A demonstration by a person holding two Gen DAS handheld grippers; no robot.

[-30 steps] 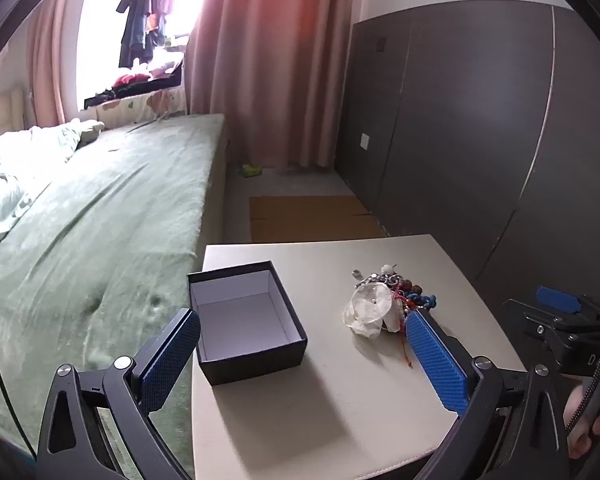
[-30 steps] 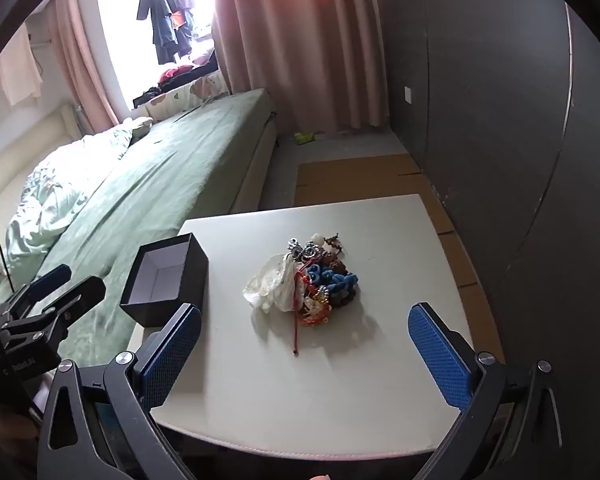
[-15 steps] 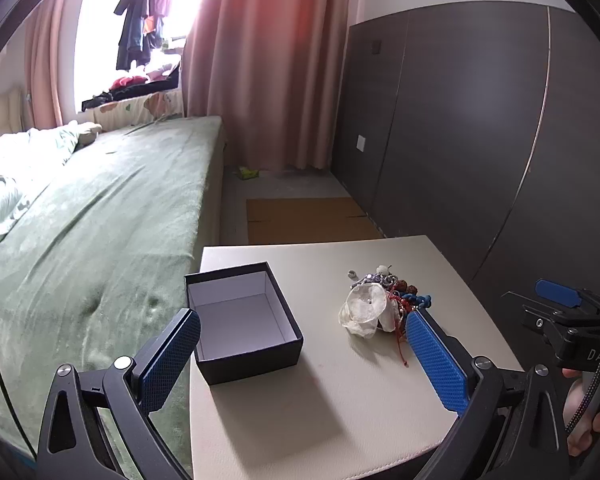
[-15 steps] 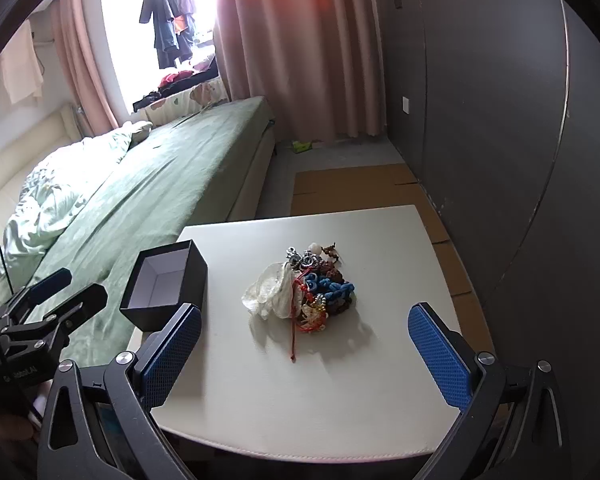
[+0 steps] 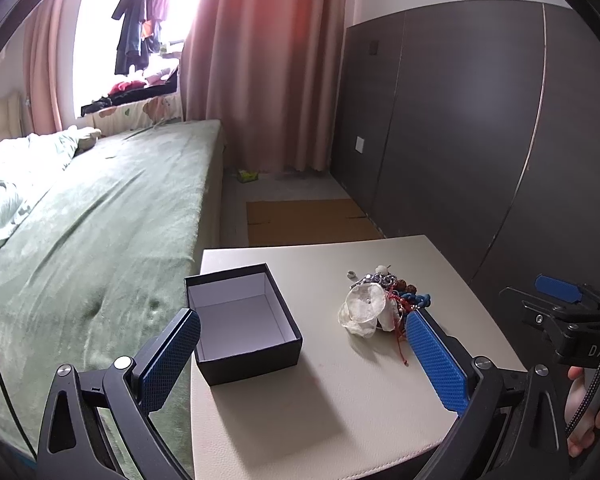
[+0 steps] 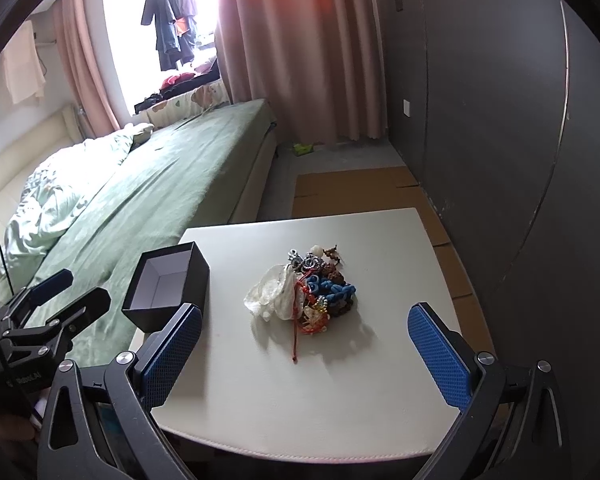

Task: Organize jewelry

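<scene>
**One box, one heap of jewelry, two grippers held wide**

On the beige table (image 6: 340, 400) there is one black box (image 5: 242, 320) and one heap of jewelry (image 6: 306, 290). The box is open at the top, its inside is white and nothing lies in it. It stands at the left side of the table, close to the edge next to the bed (image 5: 100, 220). The heap lies near the middle of the table, well apart from the box. In it I can see a white translucent piece (image 6: 274, 292), blue cord (image 6: 332, 286), a red string (image 6: 296, 336) that trails toward the near edge, brown beads and some silver parts; the single pieces are too tangled to count.

The left gripper (image 5: 300, 360) has its two blue pads far apart and nothing between them; it hangs over the near part of the table, with the box just ahead of its left pad. The right gripper (image 6: 304, 356) is also spread wide and holds nothing, with the heap ahead between its pads.

Nothing stands between either gripper and the heap. The bare table surface runs around the heap on all sides. A dark wall (image 6: 520, 140) is close to the table's right side, and flat cardboard (image 6: 352, 188) lies on the floor behind it.
</scene>
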